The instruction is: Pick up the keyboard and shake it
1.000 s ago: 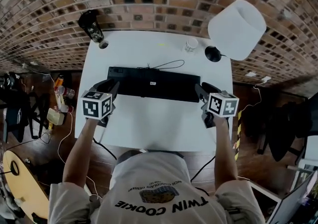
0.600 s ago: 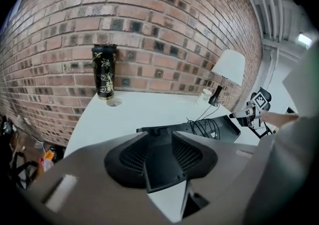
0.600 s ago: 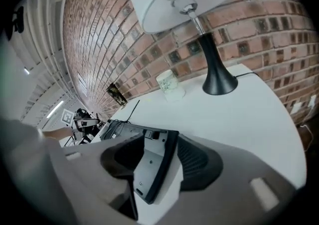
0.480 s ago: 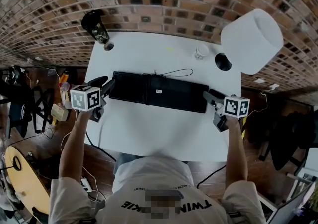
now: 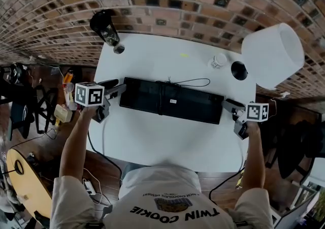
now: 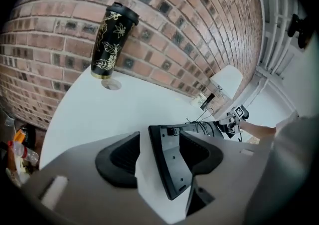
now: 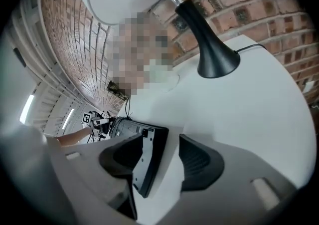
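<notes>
At frame centre-left the left claw (image 5: 118, 91) has jaws apart around the keyboard (image 5: 172, 101) left end; keyboard lies mid-desk (image 5: 167, 139), long axis left-right between both claws; at centre-right the right claw (image 5: 229, 105) sits apart astride its right end; neither clamped yet

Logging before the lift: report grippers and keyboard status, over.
Left gripper open, right gripper open, each straddling a keyboard end. Keyboard underside up on table, not clamped. Nothing in the way.

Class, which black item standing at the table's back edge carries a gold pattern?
The tall tumbler at the left corner; the lamp base is plain black.
</notes>
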